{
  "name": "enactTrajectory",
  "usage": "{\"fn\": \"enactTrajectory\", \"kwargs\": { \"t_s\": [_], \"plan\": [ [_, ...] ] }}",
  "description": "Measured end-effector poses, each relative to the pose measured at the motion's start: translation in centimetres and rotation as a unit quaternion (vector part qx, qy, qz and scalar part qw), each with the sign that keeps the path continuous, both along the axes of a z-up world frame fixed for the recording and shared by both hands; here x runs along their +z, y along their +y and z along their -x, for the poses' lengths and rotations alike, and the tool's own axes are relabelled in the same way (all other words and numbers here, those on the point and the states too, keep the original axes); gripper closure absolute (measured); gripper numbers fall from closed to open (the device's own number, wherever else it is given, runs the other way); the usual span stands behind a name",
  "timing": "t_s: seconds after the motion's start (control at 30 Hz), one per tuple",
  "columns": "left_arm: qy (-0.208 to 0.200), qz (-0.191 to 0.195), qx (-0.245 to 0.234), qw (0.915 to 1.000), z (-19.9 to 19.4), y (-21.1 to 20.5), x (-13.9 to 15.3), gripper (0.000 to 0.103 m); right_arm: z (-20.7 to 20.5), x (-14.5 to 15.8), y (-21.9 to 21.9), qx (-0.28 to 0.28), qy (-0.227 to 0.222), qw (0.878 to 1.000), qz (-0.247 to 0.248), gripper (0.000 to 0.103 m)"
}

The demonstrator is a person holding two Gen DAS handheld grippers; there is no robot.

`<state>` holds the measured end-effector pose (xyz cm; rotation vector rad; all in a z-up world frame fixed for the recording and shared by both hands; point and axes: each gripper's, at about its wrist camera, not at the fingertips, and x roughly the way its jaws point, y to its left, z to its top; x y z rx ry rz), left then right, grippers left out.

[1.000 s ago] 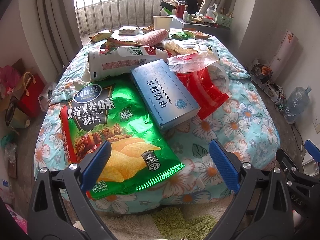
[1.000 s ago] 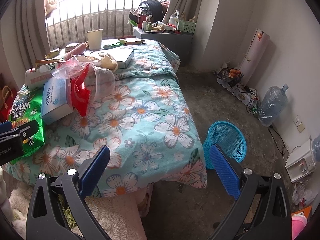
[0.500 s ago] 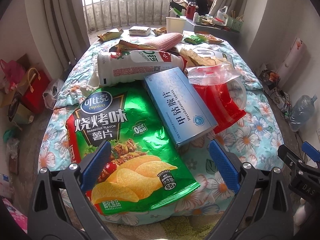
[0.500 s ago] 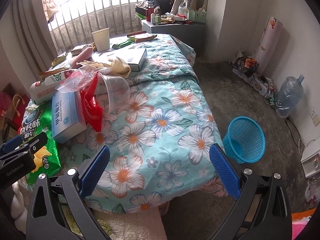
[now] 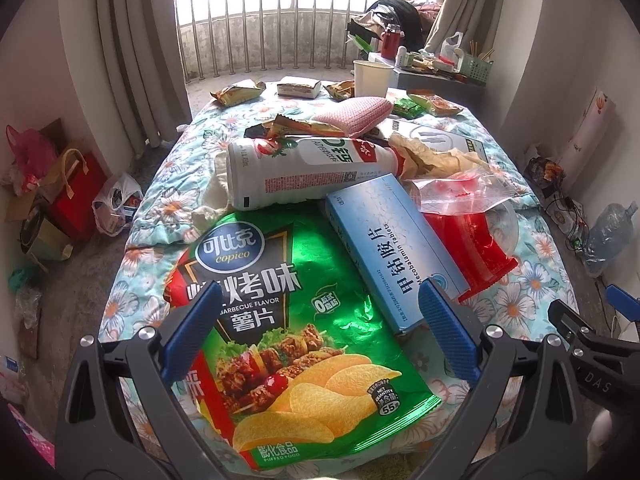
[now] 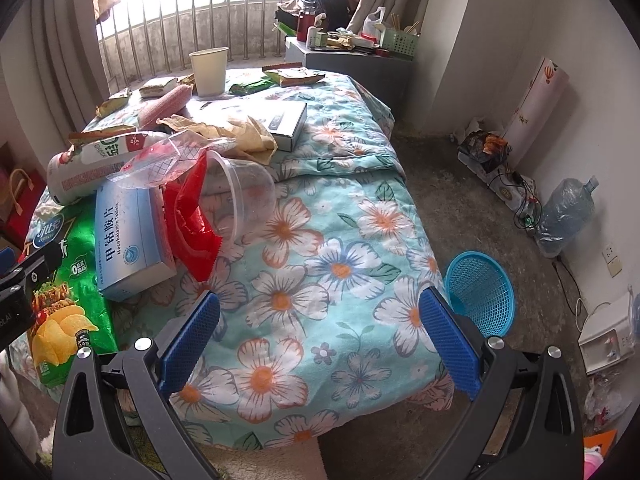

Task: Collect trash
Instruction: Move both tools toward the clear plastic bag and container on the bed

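A big green crisp bag [image 5: 296, 320] lies at the near end of the flowered bed [image 6: 340, 268], and my left gripper [image 5: 320, 332] hovers open right over it. Beside the bag lie a blue tablet box [image 5: 392, 248], a white bottle [image 5: 304, 172] on its side, a red wrapper [image 5: 476, 248] and a clear plastic cup [image 6: 244, 196]. My right gripper [image 6: 320, 336] is open above the bare bedspread, holding nothing. A blue mesh bin [image 6: 480, 292] stands on the floor by the bed's right corner.
Farther up the bed sit a paper cup [image 6: 209, 65], a pink roll [image 5: 352, 114], a white box [image 6: 286, 120] and several snack wrappers. A cluttered grey cabinet [image 6: 344, 60] stands behind. A water jug [image 6: 564, 216] and cables lie along the right wall; bags [image 5: 76, 188] line the left wall.
Both grippers have moved forward and higher over the bed: the crisp bag now sits between the left fingers, and the right view has swung so the blue bin lies beyond its right finger.
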<state>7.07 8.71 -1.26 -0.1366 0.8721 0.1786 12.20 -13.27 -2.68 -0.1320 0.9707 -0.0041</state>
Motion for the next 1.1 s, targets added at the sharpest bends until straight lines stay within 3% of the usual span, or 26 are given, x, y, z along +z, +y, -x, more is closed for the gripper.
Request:
{"fn": "enactTrajectory", "kwargs": {
  "t_s": [0.37, 1.1],
  "plan": [
    [0.009, -0.013, 0.004, 0.9999, -0.4, 1.3, -0.7, 0.009, 0.0, -2.4, 1.5, 0.004, 0.007, 1.0, -0.008, 0.006],
    [-0.003, -0.024, 0.006, 0.9997, 0.4, 2.2, 0.2, 0.009, 0.7, -1.4, 0.2, -0.01, -0.012, 1.0, -0.027, 0.006]
  ]
}}
